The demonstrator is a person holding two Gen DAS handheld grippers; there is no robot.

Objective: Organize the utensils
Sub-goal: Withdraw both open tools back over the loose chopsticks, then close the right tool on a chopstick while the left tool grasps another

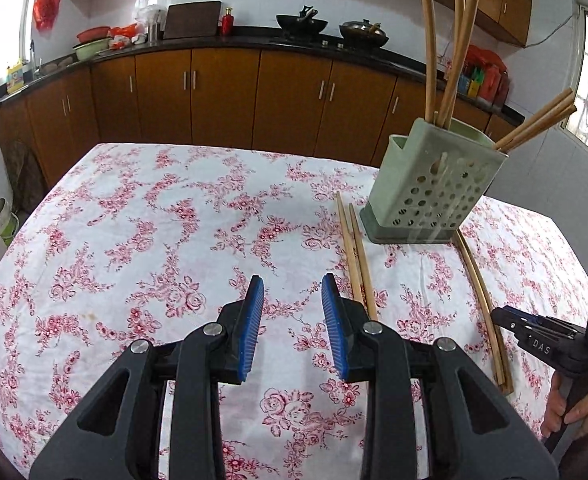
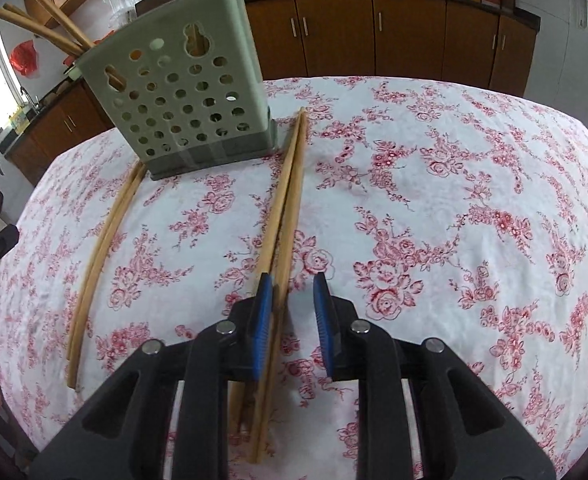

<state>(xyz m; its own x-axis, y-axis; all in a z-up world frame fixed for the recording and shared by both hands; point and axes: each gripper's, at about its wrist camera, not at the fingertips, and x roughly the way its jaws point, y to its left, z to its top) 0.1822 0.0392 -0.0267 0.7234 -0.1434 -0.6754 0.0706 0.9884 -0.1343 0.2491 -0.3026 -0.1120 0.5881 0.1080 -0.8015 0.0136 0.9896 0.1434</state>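
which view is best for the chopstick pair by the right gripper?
Right wrist: the chopstick pair runs full length from the green holder down under the open right gripper. The left wrist view shows that pair only near the frame's right edge, curved by the fisheye.

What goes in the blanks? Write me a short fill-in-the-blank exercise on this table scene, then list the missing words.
1. The green holder stands on a cloth printed with red ____.
2. On the cloth lie ____ pairs of loose chopsticks, one on either side of the holder.
3. The holder's wall is pierced with round ____.
4. The right gripper has its jaws ____, with one chopstick pair between its fingers.

Missing words: flowers; two; holes; open
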